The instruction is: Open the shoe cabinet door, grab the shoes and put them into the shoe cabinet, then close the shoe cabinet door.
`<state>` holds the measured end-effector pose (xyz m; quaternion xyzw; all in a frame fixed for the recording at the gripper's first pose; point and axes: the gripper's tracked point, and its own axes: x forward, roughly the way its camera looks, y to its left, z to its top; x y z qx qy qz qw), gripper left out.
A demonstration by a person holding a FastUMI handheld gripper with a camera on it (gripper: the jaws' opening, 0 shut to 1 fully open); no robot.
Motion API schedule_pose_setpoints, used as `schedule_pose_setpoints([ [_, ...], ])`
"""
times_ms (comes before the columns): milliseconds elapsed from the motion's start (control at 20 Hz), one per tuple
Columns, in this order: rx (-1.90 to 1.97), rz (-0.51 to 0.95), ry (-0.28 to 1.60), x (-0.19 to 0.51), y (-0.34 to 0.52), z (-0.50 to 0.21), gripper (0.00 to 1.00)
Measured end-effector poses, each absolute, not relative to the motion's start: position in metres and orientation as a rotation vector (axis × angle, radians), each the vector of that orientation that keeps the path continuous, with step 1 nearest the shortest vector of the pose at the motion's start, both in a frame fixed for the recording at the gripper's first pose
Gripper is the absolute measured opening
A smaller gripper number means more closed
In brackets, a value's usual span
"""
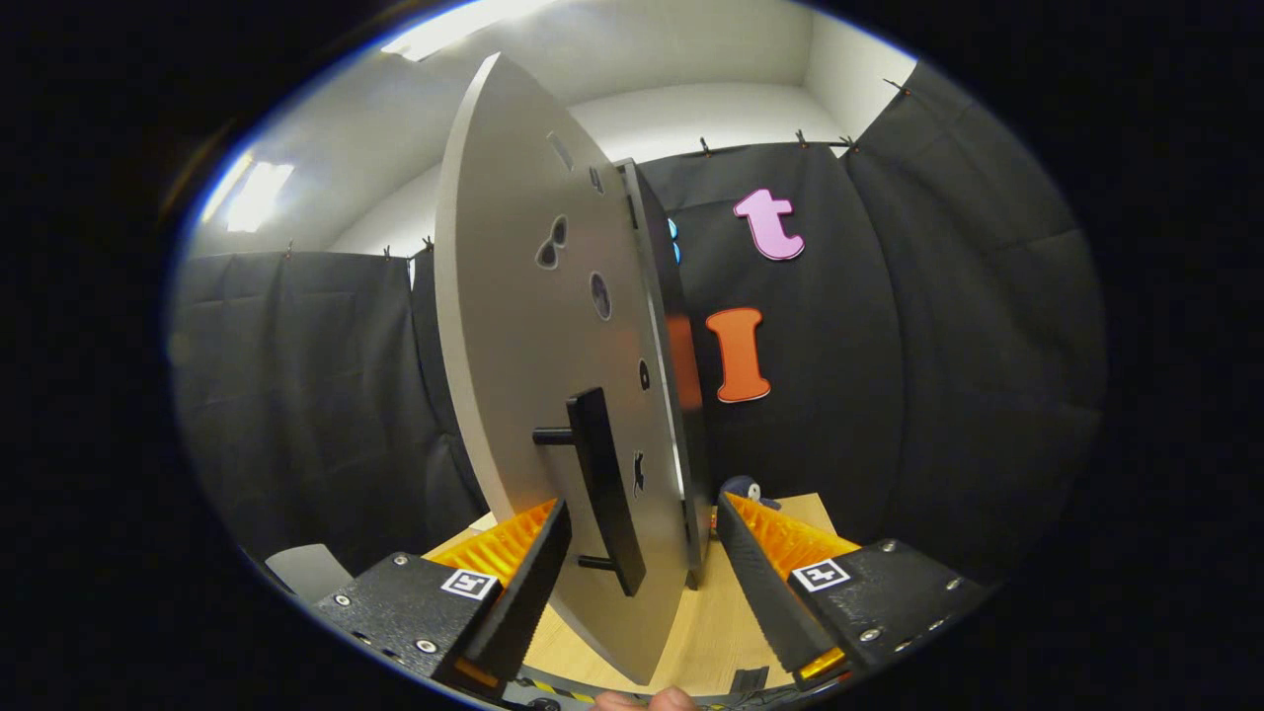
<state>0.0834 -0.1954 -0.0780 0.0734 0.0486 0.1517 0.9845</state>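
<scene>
From the gripper view, the gripper (642, 583) has its fingers spread well apart, pressing on nothing, and the cabinet door (533, 326) stands edge-on between them, running away from the camera toward twelve o'clock. The door is a tall grey panel with a few small cut-outs, and its dark bar handle (604, 489) sits on the face turned toward the left finger, its long axis running up and down, slightly tilted, held off the panel on two short posts. The handle hangs just ahead of the left finger (523, 583), at about one o'clock from its tip; the right finger (765, 583) lies on the far side of the door's edge, at about four o'clock from the handle. Behind the door at one o'clock a darker slab, probably the cabinet body (681, 395), stands close against it, so the door looks ajar, not shut. A small dark rounded thing (743, 488), possibly a shoe, sits on the wooden counter (711, 612) just beyond the right finger; I cannot tell for sure. As I judge it, the coming move turns on that handle: the fingers already straddle door and handle, and closing them would catch both. Open room lies to the left, toward nine o'clock, where the black cloth wall (316, 395) hangs well apart; the right side is tighter.
</scene>
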Motion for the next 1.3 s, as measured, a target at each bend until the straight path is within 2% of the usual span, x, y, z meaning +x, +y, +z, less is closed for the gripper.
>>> schedule_pose_setpoints([
  [550,0.135,0.348,0.131,0.100,-0.130,-0.081,0.91],
  [1300,0.109,0.298,0.197,0.119,-0.047,-0.079,0.90],
])
